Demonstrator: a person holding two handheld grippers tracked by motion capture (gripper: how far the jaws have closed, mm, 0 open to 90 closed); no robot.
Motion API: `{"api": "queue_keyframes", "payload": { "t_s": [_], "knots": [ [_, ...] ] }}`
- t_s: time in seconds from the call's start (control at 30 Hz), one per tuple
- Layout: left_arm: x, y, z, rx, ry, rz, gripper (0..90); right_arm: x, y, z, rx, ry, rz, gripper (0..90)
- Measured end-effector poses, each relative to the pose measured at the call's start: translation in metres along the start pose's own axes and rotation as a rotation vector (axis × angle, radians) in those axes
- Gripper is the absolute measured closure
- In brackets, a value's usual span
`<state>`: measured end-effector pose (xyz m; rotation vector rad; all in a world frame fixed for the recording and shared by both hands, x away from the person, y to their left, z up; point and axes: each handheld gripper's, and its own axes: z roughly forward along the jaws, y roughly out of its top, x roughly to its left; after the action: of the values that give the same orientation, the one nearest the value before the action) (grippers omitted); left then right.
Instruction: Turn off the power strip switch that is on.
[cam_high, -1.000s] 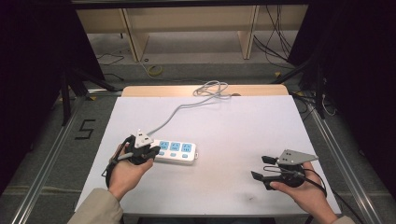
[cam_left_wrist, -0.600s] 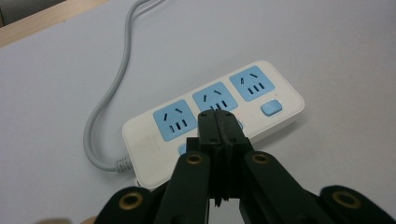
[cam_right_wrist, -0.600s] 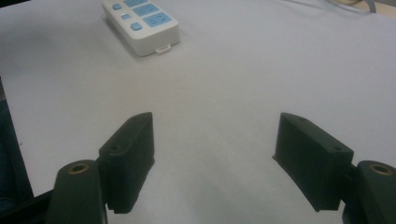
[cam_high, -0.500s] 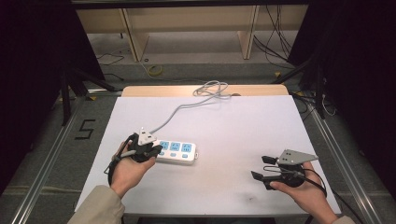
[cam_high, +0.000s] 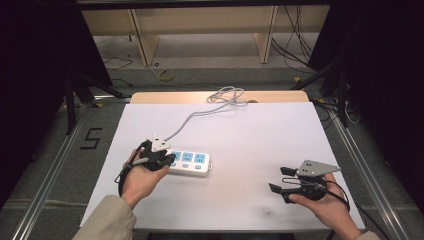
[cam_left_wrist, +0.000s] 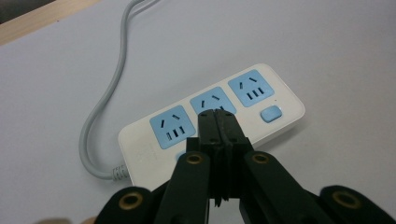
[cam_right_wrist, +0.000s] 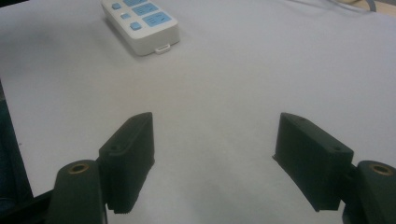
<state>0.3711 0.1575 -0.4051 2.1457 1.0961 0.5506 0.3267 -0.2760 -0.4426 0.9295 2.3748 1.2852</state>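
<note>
Left gripper (cam_left_wrist: 217, 114) had its jaws pressed fully together, nothing between them. In the left gripper view the closed tips sat over the power strip (cam_left_wrist: 212, 126), right at the lower edge of the middle blue socket (cam_left_wrist: 211, 100); whether the tips actually touched the strip could not be told. In the high view the left gripper (cam_high: 167, 159) was at the strip's (cam_high: 192, 162) left end, where the grey cord (cam_high: 200, 114) leaves it.

Right gripper (cam_right_wrist: 212, 163) had its jaws spread wide apart, holding nothing, only bare white table (cam_right_wrist: 243, 70) between them. In the high view the right gripper (cam_high: 279, 181) hung near the table's right front, well apart from the strip.

Power strip lay flat on the white table (cam_high: 260, 135), left of centre, three blue sockets facing up, a small blue switch (cam_left_wrist: 271, 113) near its far end. The cord ran off toward the table's back edge.
</note>
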Motion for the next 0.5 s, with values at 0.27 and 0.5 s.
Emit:
{"api": "queue_keyframes", "payload": {
  "t_s": [0.27,0.5],
  "knots": [
    [-0.0011,0.0033,0.0031,0.01,-0.003,0.002,89.9,-0.0002,0.0,0.0001,-0.001,-0.001,0.0,28.8],
    [-0.0002,0.0067,0.0056,0.017,-0.003,-0.002,89.9,0.0,0.0,0.0002,-0.001,0.0,0.0,28.8]
  ]
}}
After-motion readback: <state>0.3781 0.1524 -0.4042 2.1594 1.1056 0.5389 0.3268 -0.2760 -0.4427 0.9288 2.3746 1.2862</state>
